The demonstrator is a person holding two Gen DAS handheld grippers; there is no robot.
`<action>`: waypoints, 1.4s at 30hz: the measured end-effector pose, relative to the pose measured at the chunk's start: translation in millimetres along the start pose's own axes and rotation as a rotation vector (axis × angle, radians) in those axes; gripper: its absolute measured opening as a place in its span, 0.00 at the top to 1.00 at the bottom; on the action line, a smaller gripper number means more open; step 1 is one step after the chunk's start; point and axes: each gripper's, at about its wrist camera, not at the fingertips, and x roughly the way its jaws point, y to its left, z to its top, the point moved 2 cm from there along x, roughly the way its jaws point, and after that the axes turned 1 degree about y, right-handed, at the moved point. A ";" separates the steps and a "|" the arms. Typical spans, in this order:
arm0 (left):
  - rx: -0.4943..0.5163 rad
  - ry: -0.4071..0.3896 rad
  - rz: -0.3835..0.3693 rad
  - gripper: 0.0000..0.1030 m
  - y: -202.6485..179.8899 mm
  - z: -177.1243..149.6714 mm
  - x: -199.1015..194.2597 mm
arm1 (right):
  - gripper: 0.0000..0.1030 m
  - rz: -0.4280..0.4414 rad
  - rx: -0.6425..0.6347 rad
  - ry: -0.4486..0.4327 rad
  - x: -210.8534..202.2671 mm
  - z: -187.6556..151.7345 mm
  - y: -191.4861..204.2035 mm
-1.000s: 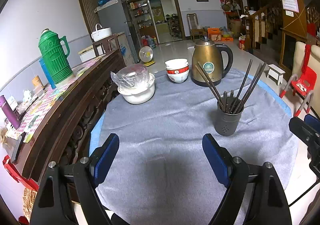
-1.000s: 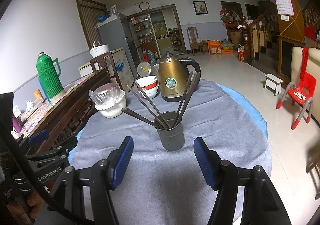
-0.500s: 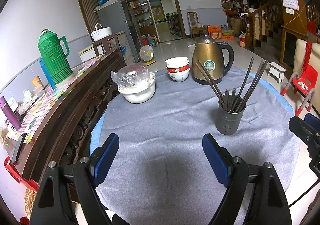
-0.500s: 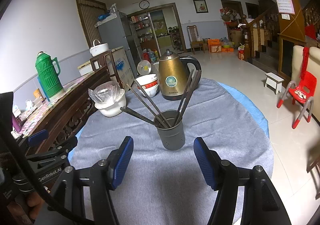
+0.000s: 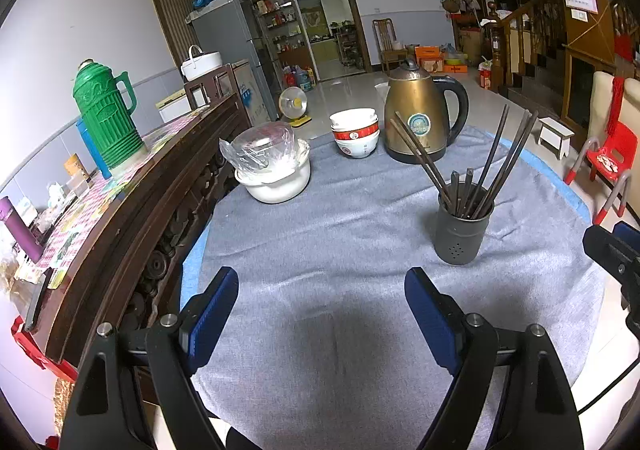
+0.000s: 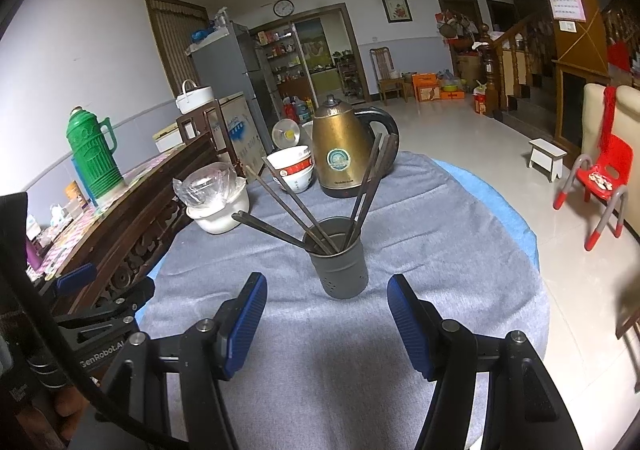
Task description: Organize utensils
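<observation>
1. stood upright on the grey tablecloth (image 5: 340, 250), toward the right side of the round table in the left wrist view: a dark grey utensil holder (image 5: 464, 230), small holes low on its wall.
2. held a bundle of dark chopsticks (image 5: 492, 162), fanned out; some leaned left, some right, and two shorter ends barely cleared the rim.
3. in the right wrist view, sat almost centred just beyond the fingertips, same holder (image 6: 340, 262), with one pair of chopsticks (image 6: 276, 230) tipped far over to the left, nearly level.
4. hovered above bare cloth, left gripper (image 5: 320, 302), blue pads spread wide, nothing between them; holder ahead and to its right, well apart from the pads.
5. hovered likewise, right gripper (image 6: 326, 310), pads moderately apart and gripping nothing; holder near but not touched.
6. behind the holder: a gold-coloured kettle (image 5: 416, 118) with black handle, stacked red-and-white bowls (image 5: 355, 132) just beside it, and a white pot (image 5: 276, 178) covered with what looked like crumpled clear plastic, hard to tell through the glare.
7. at the left, alongside the table: a dark carved wooden sideboard (image 5: 132, 218) bearing a green thermos (image 5: 106, 118).
8. glimpsed at the lower left edge of the right wrist view: part of a hand (image 6: 60, 410) on the left gripper's black body.
</observation>
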 end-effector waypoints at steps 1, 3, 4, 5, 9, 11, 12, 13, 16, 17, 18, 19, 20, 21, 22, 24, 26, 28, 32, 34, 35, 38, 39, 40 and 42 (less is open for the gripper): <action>0.000 0.001 -0.001 0.17 0.0 0.0 0.1 | 0.35 0.000 0.000 -0.001 -0.1 0.3 -0.1; 0.001 0.001 0.000 0.17 -0.6 -0.3 0.3 | 0.35 -0.001 0.001 -0.003 -0.4 0.0 -0.2; 0.001 0.001 0.000 0.17 -0.4 -0.5 0.7 | 0.35 -0.001 0.002 -0.002 -0.2 0.4 -0.3; 0.001 0.001 0.000 0.17 -0.7 -0.5 0.4 | 0.35 -0.001 0.001 -0.002 -0.1 0.5 -0.3; 0.000 0.000 0.000 0.17 -0.6 -0.5 0.4 | 0.35 0.000 0.000 -0.003 0.0 0.4 0.3; 0.000 0.000 0.001 0.17 -0.5 -0.6 0.7 | 0.35 0.001 -0.003 -0.003 -0.2 0.7 0.9; 0.000 0.001 -0.001 0.17 -0.6 -0.5 0.6 | 0.35 0.002 -0.003 -0.002 0.0 0.5 1.3; 0.001 0.001 -0.001 0.17 -0.7 -0.7 0.7 | 0.35 0.002 -0.003 -0.002 0.1 0.5 1.4; 0.001 0.001 0.001 0.17 -0.1 -1.0 1.0 | 0.35 0.001 -0.003 -0.002 0.0 0.5 1.5; 0.000 0.001 0.002 0.17 0.2 -1.4 1.2 | 0.35 0.001 -0.003 -0.003 0.1 0.4 1.7; 0.000 0.000 0.002 0.17 0.2 -1.4 1.3 | 0.35 0.001 -0.002 -0.003 0.2 0.3 1.7; 0.000 0.000 0.002 0.17 0.1 -1.4 1.4 | 0.35 0.001 -0.002 -0.003 0.1 0.4 1.8; 0.001 0.000 0.001 0.17 0.0 -1.5 1.4 | 0.35 0.002 -0.003 -0.003 0.0 0.4 1.8; 0.002 0.000 0.002 0.17 0.0 -1.5 1.3 | 0.35 0.001 -0.005 -0.004 0.2 0.4 2.1; 0.002 0.000 0.002 0.17 0.2 -1.4 1.3 | 0.35 0.000 -0.006 -0.004 0.1 0.4 2.1; 0.001 0.001 0.001 0.17 0.0 -1.3 1.1 | 0.35 0.002 -0.006 -0.003 0.2 0.2 3.4; 0.001 0.002 0.004 0.17 0.2 -1.4 1.5 | 0.35 0.002 -0.006 -0.003 -0.1 0.4 4.2; 0.000 0.002 0.003 0.17 0.9 -2.0 1.3 | 0.35 0.003 -0.006 -0.002 0.0 0.4 4.1; 0.001 0.002 0.005 0.17 1.6 -2.5 1.4 | 0.35 0.003 -0.005 -0.002 0.1 0.3 5.2; 0.003 0.002 0.007 0.17 2.4 -2.8 1.9 | 0.35 0.004 -0.005 -0.001 0.2 0.3 5.0; 0.002 0.002 0.006 0.17 1.7 -2.6 1.6 | 0.35 0.003 -0.004 -0.001 0.2 0.2 5.1; 0.002 0.003 0.007 0.17 1.1 -2.4 1.4 | 0.35 0.004 -0.004 0.000 0.2 -0.1 5.4; 0.003 0.004 0.007 0.17 2.1 -2.9 1.6 | 0.35 0.003 -0.004 -0.002 0.2 -0.3 5.5; 0.005 0.004 0.008 0.17 2.8 -3.3 1.7 | 0.35 0.003 -0.005 -0.001 0.5 -0.1 5.2; 0.004 0.004 0.008 0.17 4.3 -3.7 2.0 | 0.35 0.005 -0.002 0.000 0.6 -0.3 5.1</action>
